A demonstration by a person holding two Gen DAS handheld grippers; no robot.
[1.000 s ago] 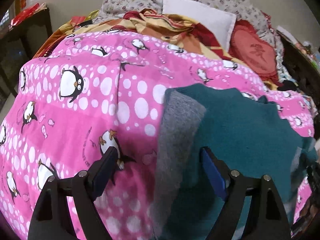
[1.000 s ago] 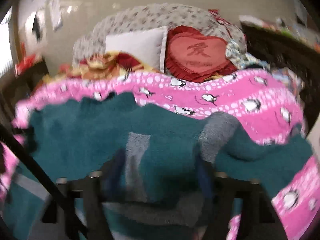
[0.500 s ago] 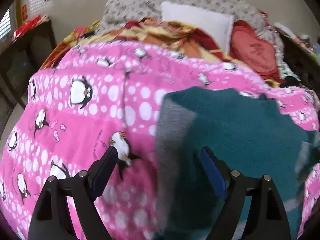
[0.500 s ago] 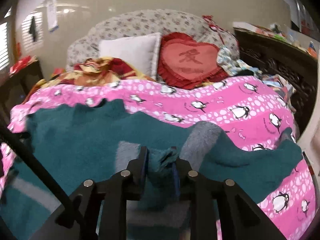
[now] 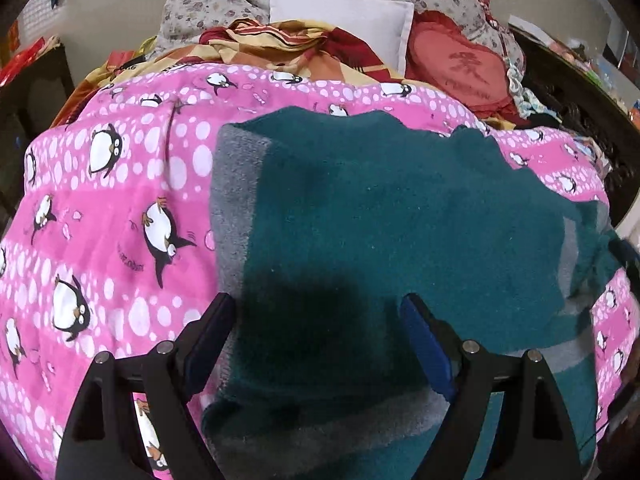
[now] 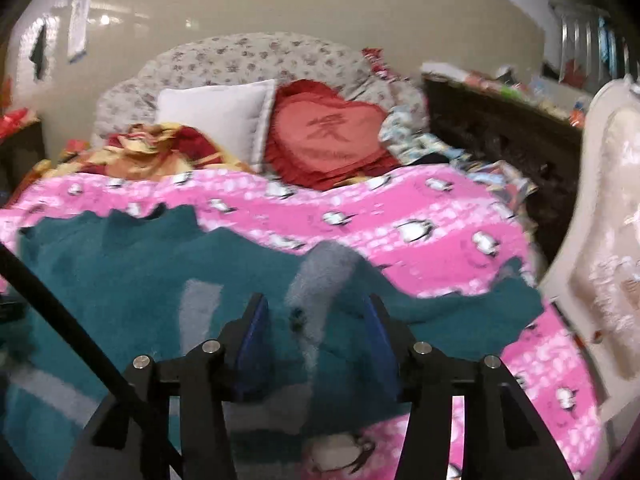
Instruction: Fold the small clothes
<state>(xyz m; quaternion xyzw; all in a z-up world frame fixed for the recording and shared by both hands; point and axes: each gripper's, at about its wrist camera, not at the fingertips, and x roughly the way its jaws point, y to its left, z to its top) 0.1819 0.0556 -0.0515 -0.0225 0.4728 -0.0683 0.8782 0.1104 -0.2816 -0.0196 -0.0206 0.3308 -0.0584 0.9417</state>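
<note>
Sweater (image 5: 400,216) flat across pink blanket (image 5: 120,208), long axis sideways; left tongs (image 5: 320,320) and right tongs (image 6: 316,320) both spread, ungripping.

This is a lived-in home bedroom. A bed (image 6: 440,216) fills both views, spread with a pink penguin-print quilt (image 5: 120,200) and backed by a floral padded headboard (image 6: 248,56). A white pillow (image 6: 216,116) and a red heart-shaped cushion (image 6: 332,132) lean against it, beside a rumpled red-and-yellow blanket (image 5: 280,44). Dark carved wooden furniture (image 6: 500,136) with clutter on top stands alongside.
</note>
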